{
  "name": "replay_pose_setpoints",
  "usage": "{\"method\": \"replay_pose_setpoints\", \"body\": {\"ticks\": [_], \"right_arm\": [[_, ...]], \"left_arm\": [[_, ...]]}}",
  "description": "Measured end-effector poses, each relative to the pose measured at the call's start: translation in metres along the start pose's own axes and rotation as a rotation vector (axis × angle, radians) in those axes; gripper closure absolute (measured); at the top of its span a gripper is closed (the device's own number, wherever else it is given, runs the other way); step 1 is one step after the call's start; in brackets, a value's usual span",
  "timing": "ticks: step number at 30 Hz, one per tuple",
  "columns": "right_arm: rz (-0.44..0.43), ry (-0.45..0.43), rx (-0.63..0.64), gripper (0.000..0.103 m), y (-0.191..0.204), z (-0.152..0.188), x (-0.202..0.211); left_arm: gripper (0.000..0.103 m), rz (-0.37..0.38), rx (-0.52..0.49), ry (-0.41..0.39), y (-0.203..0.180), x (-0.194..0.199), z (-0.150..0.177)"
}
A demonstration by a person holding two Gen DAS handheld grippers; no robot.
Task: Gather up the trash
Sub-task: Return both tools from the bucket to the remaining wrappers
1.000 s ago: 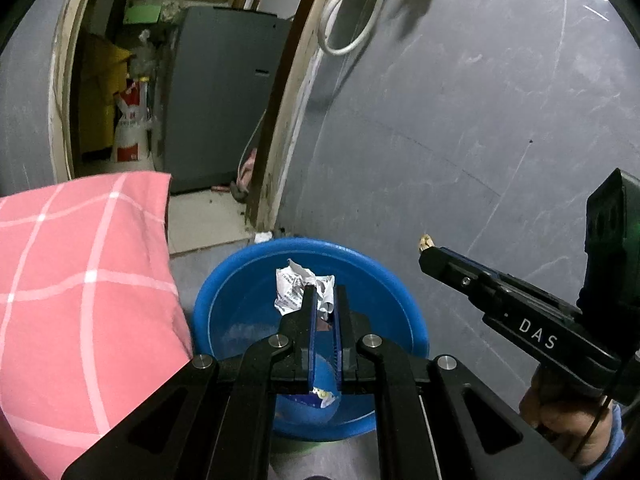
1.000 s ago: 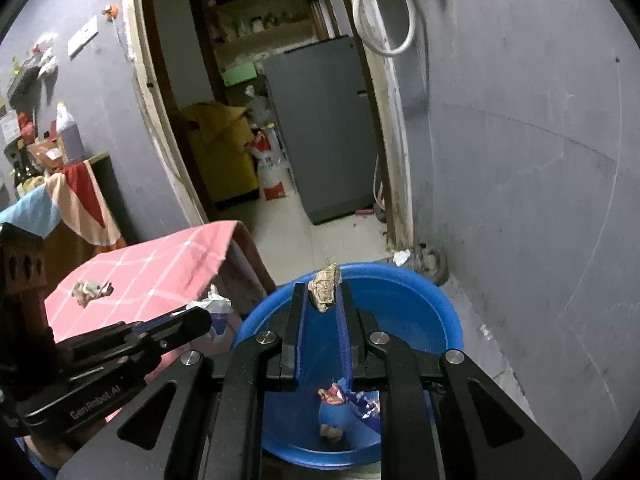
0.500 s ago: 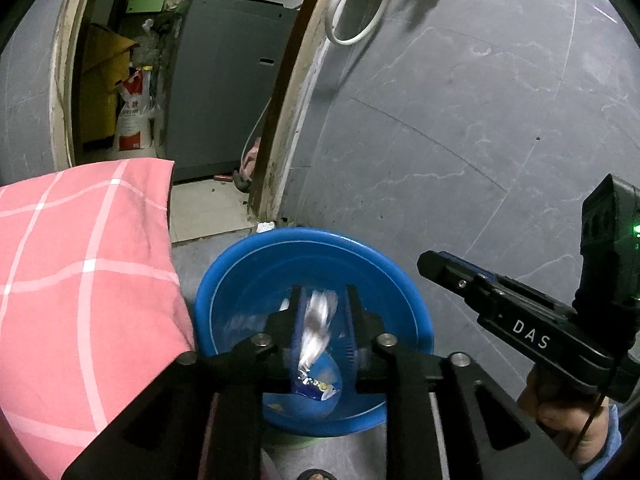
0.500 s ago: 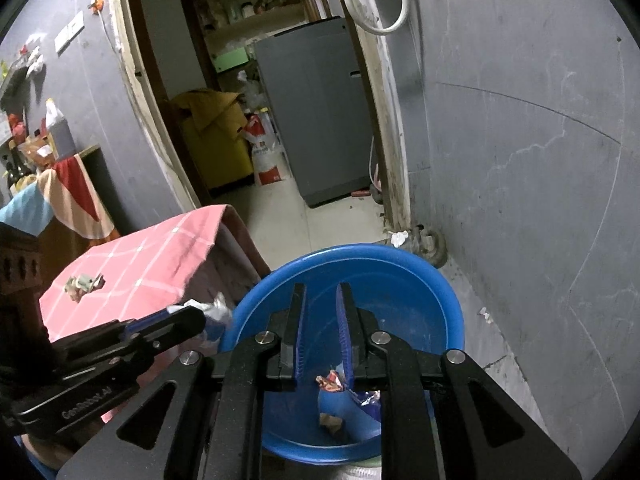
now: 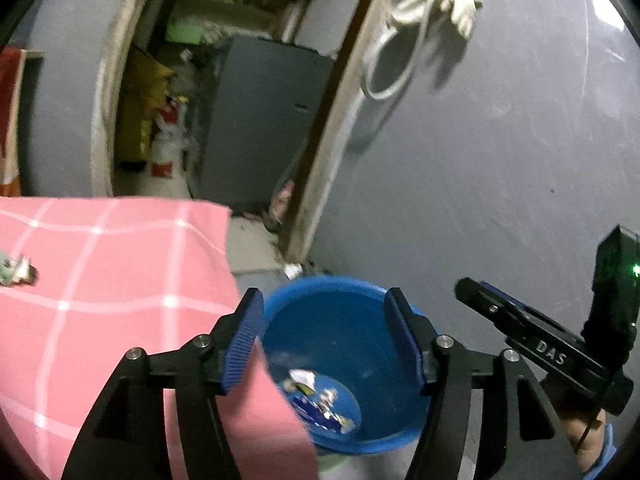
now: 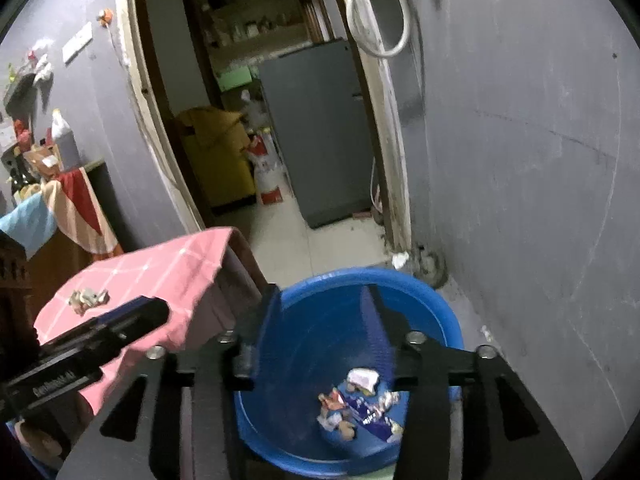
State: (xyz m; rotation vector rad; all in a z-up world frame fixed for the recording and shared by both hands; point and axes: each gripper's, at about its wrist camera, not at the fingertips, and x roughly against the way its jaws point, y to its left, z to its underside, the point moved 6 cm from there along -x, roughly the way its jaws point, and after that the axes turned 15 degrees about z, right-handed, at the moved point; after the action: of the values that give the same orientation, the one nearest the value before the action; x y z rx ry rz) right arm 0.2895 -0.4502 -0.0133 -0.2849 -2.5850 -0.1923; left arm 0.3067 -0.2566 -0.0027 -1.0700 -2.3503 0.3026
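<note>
A blue plastic basin (image 5: 344, 300) (image 6: 424, 292) stands on the floor by the grey wall. Crumpled wrappers and paper (image 5: 316, 396) (image 6: 360, 396) lie in its bottom. My left gripper (image 5: 324, 320) hangs above the basin, its jaws opening, with nothing between them. My right gripper (image 6: 320, 320) is also over the basin, jaws opening and empty; it shows from the side in the left wrist view (image 5: 472, 292). One more crumpled scrap (image 5: 16, 272) (image 6: 88, 298) lies on the pink checked cloth (image 5: 100, 280) (image 6: 160, 272) to the left.
The cloth-covered table's corner hangs close beside the basin's left rim. Behind is a doorway with a grey fridge (image 6: 320, 132), a yellow bin (image 6: 216, 152) and a red-and-white sack (image 6: 266, 176). A white hose (image 6: 376, 12) hangs on the wall. A small white scrap (image 6: 400, 258) lies by the door frame.
Both grippers let go of their scraps: the white paper left my left jaws and the brown piece my right jaws, both now in the basin. Both jaws have spread. The left view swung left.
</note>
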Motion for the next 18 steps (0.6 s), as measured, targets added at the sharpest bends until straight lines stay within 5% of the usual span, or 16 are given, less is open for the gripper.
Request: {"method": "replay_pose_setpoints", "body": {"ticks": [5, 7, 15, 18], "right_arm": [[-0.020, -0.096, 0.011, 0.045, 0.018, -0.014, 0.014], [-0.029, -0.148, 0.015, 0.025, 0.027, -0.019, 0.021], [-0.094, -0.326, 0.061, 0.001, 0.072, -0.035, 0.046], [-0.130, -0.381, 0.063, 0.000, 0.088, -0.041, 0.054]], "left_arm": [[0.019, -0.067, -0.024, -0.091, 0.015, 0.034, -0.017], [0.009, -0.095, -0.032, -0.131, 0.021, 0.047, -0.023], [0.004, -0.199, -0.067, -0.258, 0.044, 0.104, -0.039], [0.003, -0.247, -0.092, -0.295, 0.051, 0.120, -0.041]]}}
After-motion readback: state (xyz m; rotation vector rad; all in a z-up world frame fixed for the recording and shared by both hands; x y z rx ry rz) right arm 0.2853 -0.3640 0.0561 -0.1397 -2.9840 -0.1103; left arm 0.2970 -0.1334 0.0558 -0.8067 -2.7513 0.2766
